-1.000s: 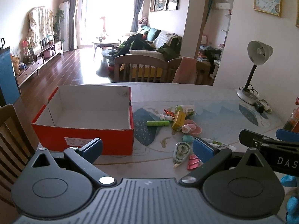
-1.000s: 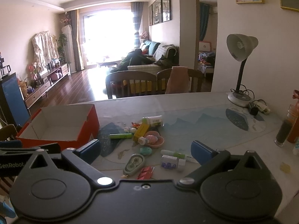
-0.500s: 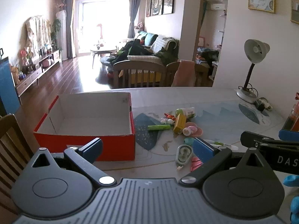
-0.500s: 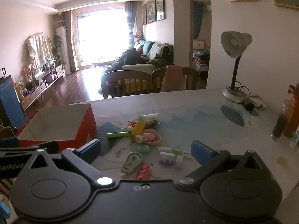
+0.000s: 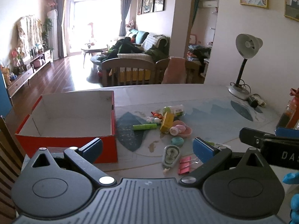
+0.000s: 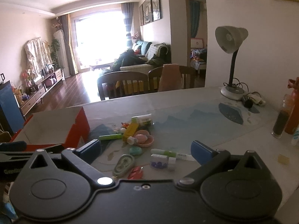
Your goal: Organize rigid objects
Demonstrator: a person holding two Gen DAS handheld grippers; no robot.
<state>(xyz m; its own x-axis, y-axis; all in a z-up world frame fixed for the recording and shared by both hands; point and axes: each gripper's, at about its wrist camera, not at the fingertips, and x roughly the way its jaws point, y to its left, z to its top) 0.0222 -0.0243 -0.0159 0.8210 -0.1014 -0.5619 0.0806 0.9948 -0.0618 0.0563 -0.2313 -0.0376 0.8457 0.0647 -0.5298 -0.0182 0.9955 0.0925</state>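
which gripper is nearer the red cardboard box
Left. The left gripper hovers open just in front of the red cardboard box; the right gripper, also open, sits off to the box's right, over the clutter.

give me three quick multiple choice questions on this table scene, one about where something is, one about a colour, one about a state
1. Where does the desk lamp stand?
A. inside the box
B. at the table's far right, near the wall
C. on a chair

2. What colour is the outside of the cardboard box?
A. red
B. green
C. black

3. What is in the box?
A. nothing visible
B. the pile of small items
C. the lamp

Answers:
1 B: its base sits on the far right of the table, by the wall.
2 A: its outer walls are red, its inside white.
3 A: its floor shows bare, while the correction tape and pink binder clips lie on the table.
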